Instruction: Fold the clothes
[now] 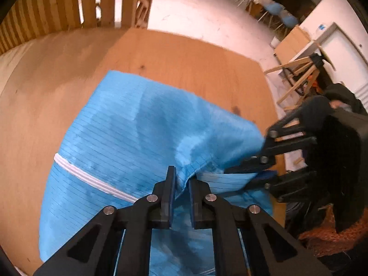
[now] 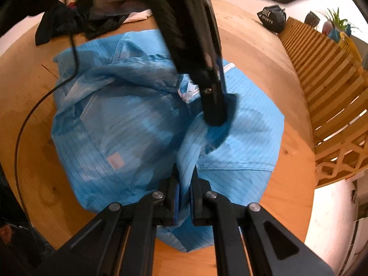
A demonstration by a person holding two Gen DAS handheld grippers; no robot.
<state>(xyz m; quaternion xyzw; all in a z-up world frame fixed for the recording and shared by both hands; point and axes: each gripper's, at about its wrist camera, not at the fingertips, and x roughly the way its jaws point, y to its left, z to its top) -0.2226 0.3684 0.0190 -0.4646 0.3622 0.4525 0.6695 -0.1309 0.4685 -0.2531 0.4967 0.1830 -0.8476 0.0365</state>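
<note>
Blue garment (image 1: 138, 124) pinched, wooden table (image 1: 57, 80)

I see one blue garment (image 1: 128, 124) of thin, slightly sheer fabric ruled with fine dark lines, spread in a loosely rumpled heap across the middle of the wooden table, with a white ribbed band (image 1: 92, 179) running across it in the left wrist view. From the right wrist view the same garment (image 2: 119, 119) shows a stitched white seam, a small pale patch (image 2: 115, 160) and a white tag (image 2: 189, 92) near its centre. Part of the cloth is lifted off the table in a raised fold, its edges bunched and creased, while the rest lies flat.
</note>
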